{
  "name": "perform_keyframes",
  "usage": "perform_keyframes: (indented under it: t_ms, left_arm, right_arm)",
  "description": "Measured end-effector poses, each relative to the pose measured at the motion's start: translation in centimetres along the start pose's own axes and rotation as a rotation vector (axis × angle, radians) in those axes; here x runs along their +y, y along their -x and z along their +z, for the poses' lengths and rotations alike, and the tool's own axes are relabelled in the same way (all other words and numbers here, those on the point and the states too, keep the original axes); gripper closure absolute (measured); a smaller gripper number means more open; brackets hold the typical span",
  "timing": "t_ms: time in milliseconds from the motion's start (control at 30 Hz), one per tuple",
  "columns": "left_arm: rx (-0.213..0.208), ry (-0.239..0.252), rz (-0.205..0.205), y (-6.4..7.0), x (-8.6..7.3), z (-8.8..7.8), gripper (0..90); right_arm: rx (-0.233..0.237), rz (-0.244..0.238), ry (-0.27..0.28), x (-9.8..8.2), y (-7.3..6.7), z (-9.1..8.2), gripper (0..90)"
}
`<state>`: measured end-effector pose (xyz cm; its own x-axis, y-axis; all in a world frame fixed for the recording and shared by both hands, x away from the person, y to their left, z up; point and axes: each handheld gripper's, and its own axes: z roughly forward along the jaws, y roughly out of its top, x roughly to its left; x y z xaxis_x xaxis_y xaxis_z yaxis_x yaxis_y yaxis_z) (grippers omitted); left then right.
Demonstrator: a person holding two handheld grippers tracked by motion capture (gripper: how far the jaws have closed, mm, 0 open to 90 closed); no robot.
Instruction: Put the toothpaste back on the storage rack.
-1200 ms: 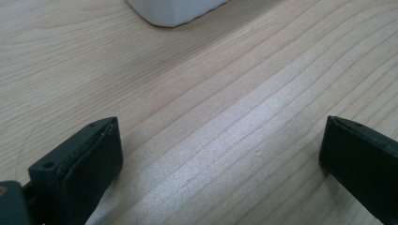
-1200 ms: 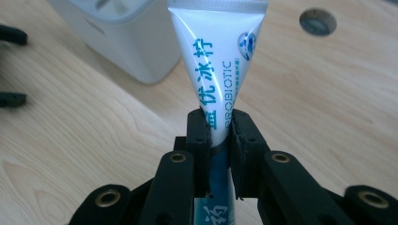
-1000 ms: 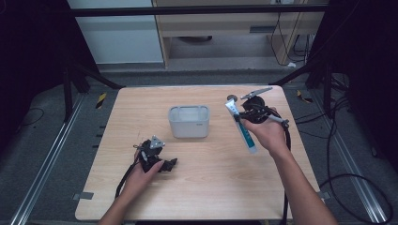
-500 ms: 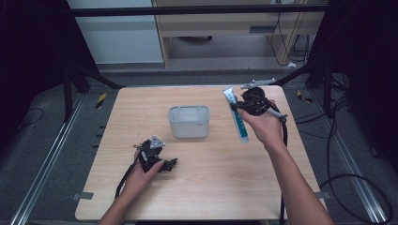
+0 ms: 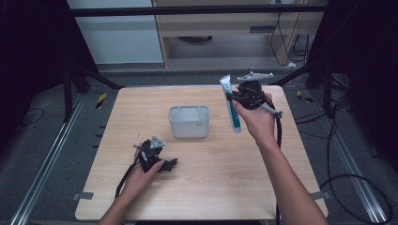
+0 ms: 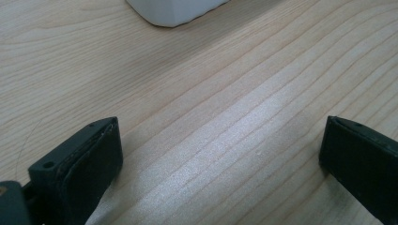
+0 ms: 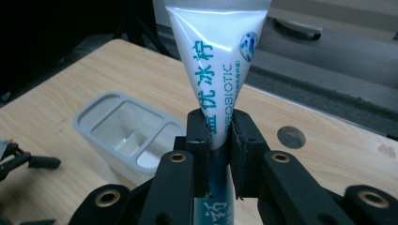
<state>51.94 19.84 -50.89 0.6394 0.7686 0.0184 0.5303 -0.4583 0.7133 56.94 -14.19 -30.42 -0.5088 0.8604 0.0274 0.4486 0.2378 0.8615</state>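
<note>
In the high view we see the right gripper (image 5: 233,97) raised above the far right part of the table (image 5: 211,187), its jaws clenched on a toothpaste tube (image 5: 231,104). The tube's long axis runs nearly upright, leaning a little: its flat crimped end points up and away from us, toward the table's far edge, and its lower end hangs down toward the tabletop without touching it. The right gripper view confirms the grip: the two black pads press on the tube (image 7: 213,93) from either side partway along its length, the broad white crimped end rising past the top of the frame and the darker blue part running down between the jaws. The printed lettering runs along the tube's length. To the left of the tube in the high view stands a grey holder (image 5: 189,121), open at the top and divided into compartments, well apart from the tube and lower than it. Our left gripper (image 5: 159,159) rests low at the near left of the table; the left gripper view shows its jaws spread wide over bare wood, grasping nothing, with the holder's corner (image 6: 173,11) ahead.
</note>
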Motion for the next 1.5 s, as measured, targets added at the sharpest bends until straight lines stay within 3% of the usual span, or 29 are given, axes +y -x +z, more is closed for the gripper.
perform_keyframes:
  t_ms: [400, 1067, 1500]
  left_arm:
    - [0.0, -0.001, 0.0, 0.0, 0.0, 0.0, 0.0]
    - [-0.001, -0.002, -0.001, 0.0, 0.0, 0.0, 0.0]
    - [-0.002, -0.002, 0.001, 0.0, 0.0, 0.0, 0.0]
  right_arm:
    - [-0.016, -0.001, 0.089, 2.1, -1.9, 0.5, 79.3]
    - [-0.013, -0.004, 0.155, 5.1, -3.6, 2.2, 79.3]
    - [-0.005, -0.002, 0.181, 6.8, -4.3, 4.4, 79.3]
